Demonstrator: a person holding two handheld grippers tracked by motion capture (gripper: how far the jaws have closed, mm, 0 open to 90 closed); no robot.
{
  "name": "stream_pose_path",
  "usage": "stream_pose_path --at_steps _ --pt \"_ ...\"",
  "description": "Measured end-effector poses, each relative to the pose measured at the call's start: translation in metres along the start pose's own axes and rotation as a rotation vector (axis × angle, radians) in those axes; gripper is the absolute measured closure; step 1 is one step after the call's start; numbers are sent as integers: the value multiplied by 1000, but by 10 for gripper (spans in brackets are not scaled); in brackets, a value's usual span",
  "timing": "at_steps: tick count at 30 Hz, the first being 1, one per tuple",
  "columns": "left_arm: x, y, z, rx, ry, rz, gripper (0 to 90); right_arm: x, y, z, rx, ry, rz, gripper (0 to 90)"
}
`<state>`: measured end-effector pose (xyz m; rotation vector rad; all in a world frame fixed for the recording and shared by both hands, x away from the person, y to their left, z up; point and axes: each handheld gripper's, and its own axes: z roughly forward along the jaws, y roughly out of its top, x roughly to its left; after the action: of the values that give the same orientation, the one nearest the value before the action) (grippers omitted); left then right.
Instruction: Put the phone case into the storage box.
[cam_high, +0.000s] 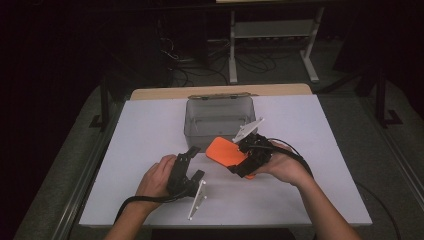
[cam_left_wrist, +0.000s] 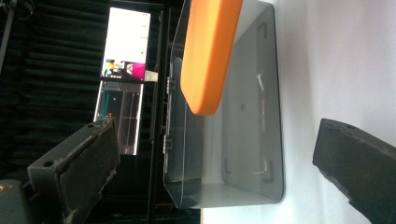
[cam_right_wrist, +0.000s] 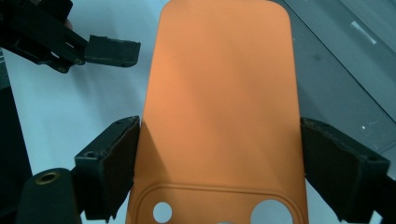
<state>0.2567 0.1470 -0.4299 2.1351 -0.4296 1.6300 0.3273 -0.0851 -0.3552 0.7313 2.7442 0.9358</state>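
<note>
Holding an orange phone case (cam_high: 226, 150) in the air beside a clear plastic box (cam_high: 218, 119), ready to go in.

High view: the right gripper (cam_high: 239, 164) pinches the case by its edges near the camera-hole end, the free end aimed at the box's near wall, probably so it can slide over the rim; the left gripper (cam_high: 192, 161) waits near it, jaws spread and empty, above the white table (cam_high: 150, 135). Left gripper view: both jaws stand wide, with the case hanging before the box. Right gripper view: the jaws press the case's two long sides, keeping its flat back steady.
</note>
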Motion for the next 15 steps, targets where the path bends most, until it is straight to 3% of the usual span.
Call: stream_pose_path --at_steps 15 --pt "0 1 -1 -7 15 10 3 9 16 6 -7 15 -29 147"
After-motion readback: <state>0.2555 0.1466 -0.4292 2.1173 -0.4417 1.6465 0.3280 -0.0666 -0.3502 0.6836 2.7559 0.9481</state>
